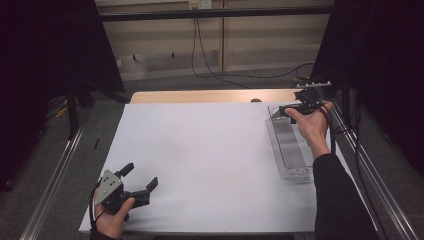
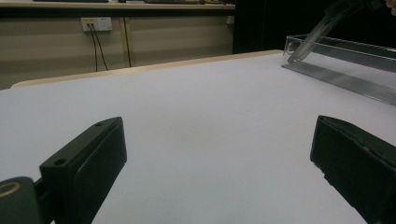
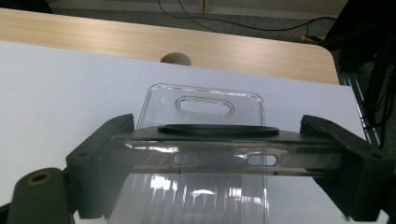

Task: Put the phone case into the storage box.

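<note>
Here, wooden table [image 1: 210, 96] covered almost fully by a big white sheet [image 1: 200, 160]; bare wood strip shows along the far edge only. Clear plastic tray [image 1: 289, 150], long and narrow with a ribbed floor, lies on the sheet at the table's right side, running from near to far. In the right gripper view the tray [image 3: 201, 196] stretches away from the camera, its far end wall with an oval handle cutout. Right tongs [image 1: 292, 111] sit at the tray's far end, held by the person's right hand [image 1: 314, 125], dark sleeve behind it. In the right gripper view the right tongs [image 3: 219, 154] have jaws spread wide, and a clear flat piece with a dark oval part on top [image 3: 219, 140] spans between the two jaws, touching both, so they grip it across the tray. In the left gripper view that same piece hangs tilted over the tray's [image 2: 345, 60] far end. Left tongs [image 1: 137, 182] are at the near left corner of the sheet, well apart from the tray, held by the left hand [image 1: 112, 217], grey plate on top. Jaws are wide apart, holding nothing; in the left gripper view the left tongs [image 2: 219, 158] hang just above the bare sheet. Small round brownish knob [image 3: 175, 59] sits at the sheet's far edge on the wood.
</note>
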`<action>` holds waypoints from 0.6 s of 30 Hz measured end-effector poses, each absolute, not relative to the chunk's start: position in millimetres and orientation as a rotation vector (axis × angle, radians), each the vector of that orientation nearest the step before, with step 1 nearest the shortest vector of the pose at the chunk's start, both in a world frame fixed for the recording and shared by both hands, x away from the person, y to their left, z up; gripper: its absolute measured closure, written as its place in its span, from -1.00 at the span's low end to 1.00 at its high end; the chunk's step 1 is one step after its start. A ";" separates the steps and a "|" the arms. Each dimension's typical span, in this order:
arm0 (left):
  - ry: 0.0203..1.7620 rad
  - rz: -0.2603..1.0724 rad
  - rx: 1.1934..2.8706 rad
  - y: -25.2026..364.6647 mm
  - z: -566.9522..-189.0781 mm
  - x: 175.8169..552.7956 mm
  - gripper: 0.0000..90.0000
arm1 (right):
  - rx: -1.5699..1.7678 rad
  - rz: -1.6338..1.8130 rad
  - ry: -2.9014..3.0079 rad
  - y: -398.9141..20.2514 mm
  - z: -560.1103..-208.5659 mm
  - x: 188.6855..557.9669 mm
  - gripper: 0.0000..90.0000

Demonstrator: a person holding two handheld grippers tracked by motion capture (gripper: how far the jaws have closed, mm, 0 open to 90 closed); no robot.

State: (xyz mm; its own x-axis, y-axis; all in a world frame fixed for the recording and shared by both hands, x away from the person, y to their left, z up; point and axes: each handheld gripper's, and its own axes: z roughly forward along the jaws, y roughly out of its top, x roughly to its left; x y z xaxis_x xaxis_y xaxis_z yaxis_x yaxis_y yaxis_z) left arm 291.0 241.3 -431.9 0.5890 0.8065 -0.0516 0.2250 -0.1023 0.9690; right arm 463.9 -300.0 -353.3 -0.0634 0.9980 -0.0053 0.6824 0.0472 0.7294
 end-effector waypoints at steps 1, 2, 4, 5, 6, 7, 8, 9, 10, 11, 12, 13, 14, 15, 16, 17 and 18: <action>0.871 0.616 1.646 241.2 -431.8 291.0 -0.92 | 1.694 0.775 1.798 -299.7 -353.6 464.3 -0.74; 0.872 0.615 1.646 240.7 -431.8 291.0 -0.92 | 1.697 0.774 1.796 -299.4 -354.0 464.9 -0.74; 0.869 0.616 1.648 240.7 -431.5 291.1 -0.92 | 1.700 0.766 1.790 -297.9 -354.6 466.4 -0.74; 0.871 0.615 1.647 240.7 -431.6 291.1 -0.92 | 1.704 0.762 1.783 -297.0 -354.8 466.9 -0.74; 0.871 0.615 1.647 240.7 -431.8 291.3 -0.92 | 1.706 0.758 1.781 -296.3 -355.1 467.4 -0.74; 0.871 0.613 1.646 240.7 -431.9 291.4 -0.92 | 1.708 0.759 1.777 -295.8 -355.5 467.8 -0.74; 0.869 0.611 1.646 240.8 -431.9 291.4 -0.92 | 1.709 0.759 1.773 -295.5 -355.7 468.0 -0.74; 0.869 0.612 1.645 240.9 -431.9 291.4 -0.92 | 1.714 0.758 1.768 -295.4 -356.0 468.2 -0.74; 0.867 0.614 1.649 240.9 -431.8 291.5 -0.92 | 1.719 0.759 1.764 -295.3 -356.0 468.2 -0.74; 0.869 0.606 1.645 240.0 -432.2 291.4 -0.92 | 1.723 0.761 1.759 -295.0 -356.0 468.4 -0.74; 0.868 0.608 1.654 239.7 -432.2 291.6 -0.92 | 1.720 0.764 1.755 -294.9 -356.1 468.9 -0.74; 0.865 0.604 1.655 239.1 -432.3 291.5 -0.92 | 1.720 0.764 1.750 -294.9 -356.1 469.5 -0.74; 0.862 0.604 1.656 238.6 -432.2 291.5 -0.92 | 1.723 0.767 1.743 -294.7 -356.2 470.0 -0.74; 0.861 0.605 1.655 238.2 -432.0 291.4 -0.92 | 1.722 0.766 1.742 -294.7 -356.0 470.5 -0.74; 0.856 0.607 1.661 238.2 -431.9 291.8 -0.92 | 1.727 0.765 1.740 -294.4 -355.8 470.9 -0.74; 0.853 0.607 1.664 238.3 -431.9 292.0 -0.92 | 1.732 0.763 1.739 -294.0 -355.4 471.5 -0.74; 0.852 0.606 1.665 238.2 -432.0 292.2 -0.92 | 1.740 0.763 1.733 -293.6 -355.2 471.9 -0.74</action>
State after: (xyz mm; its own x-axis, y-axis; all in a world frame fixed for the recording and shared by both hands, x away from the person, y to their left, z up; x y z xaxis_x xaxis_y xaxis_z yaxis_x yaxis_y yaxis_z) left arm 292.2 238.2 -432.0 0.6083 0.7928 -0.0380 0.2237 -0.1252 0.9666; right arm 471.9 -293.6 -355.2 0.0015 1.0000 0.0063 0.6800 -0.0056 0.7331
